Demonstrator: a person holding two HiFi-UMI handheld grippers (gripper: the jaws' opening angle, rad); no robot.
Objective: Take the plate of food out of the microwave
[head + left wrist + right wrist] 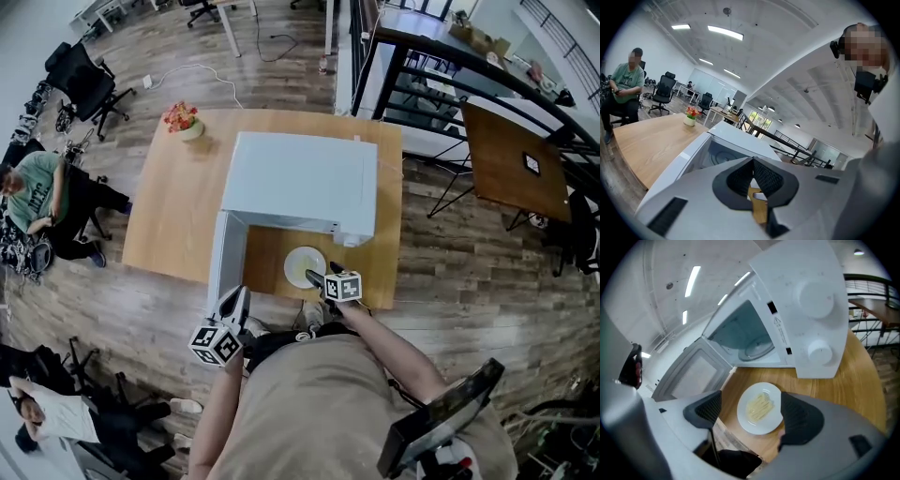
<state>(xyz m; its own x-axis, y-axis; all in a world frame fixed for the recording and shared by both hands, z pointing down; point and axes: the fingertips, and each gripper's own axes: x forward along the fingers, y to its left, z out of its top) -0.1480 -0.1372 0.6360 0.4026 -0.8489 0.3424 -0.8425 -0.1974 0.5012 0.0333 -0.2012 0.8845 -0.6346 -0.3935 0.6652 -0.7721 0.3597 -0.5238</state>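
The round white plate of noodles (305, 267) rests on the wooden bench (178, 206) at the open white microwave's (300, 183) 6 o'clock, just 11 o'clock of the wide-open, empty right tool (317, 278); the closed, empty left tool (234, 305) sits farther.

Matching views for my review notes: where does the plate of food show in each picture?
Head view: plate centre, on the table before the microwave.
Left gripper view: not clearly in it.
Right gripper view: low centre, seen between the open jaws.
Shared landmark: the open microwave door.
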